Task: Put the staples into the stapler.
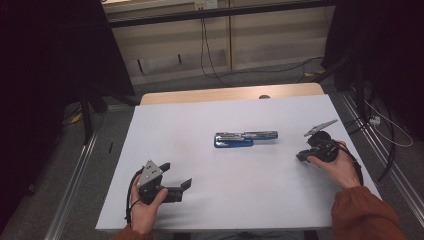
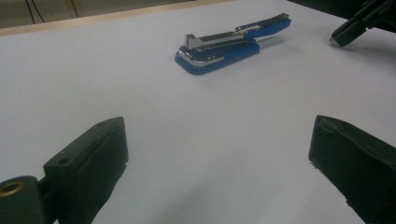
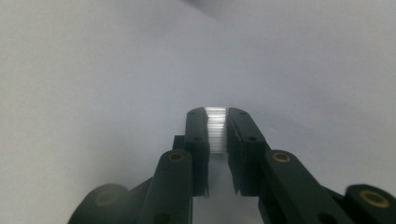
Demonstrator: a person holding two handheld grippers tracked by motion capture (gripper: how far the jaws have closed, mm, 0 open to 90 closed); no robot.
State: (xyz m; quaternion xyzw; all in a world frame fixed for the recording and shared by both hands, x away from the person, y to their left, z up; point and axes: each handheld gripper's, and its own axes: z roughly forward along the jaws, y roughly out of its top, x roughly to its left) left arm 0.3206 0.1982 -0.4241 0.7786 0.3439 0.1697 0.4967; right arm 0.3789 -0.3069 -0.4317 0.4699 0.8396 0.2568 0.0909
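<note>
The blue stapler lies swung open near the middle of the white worktop, its silver magazine exposed, presumably for reloading. The right tool rests at the right edge, well apart from the stapler, jaws clamped on a narrow silver strip of staples, seemingly held ready for insertion. The left tool sits near the front left, jaws spread wide with nothing between them, aimed toward the stapler. Both hands rest low on the worktop, forearms entering from the near side
</note>
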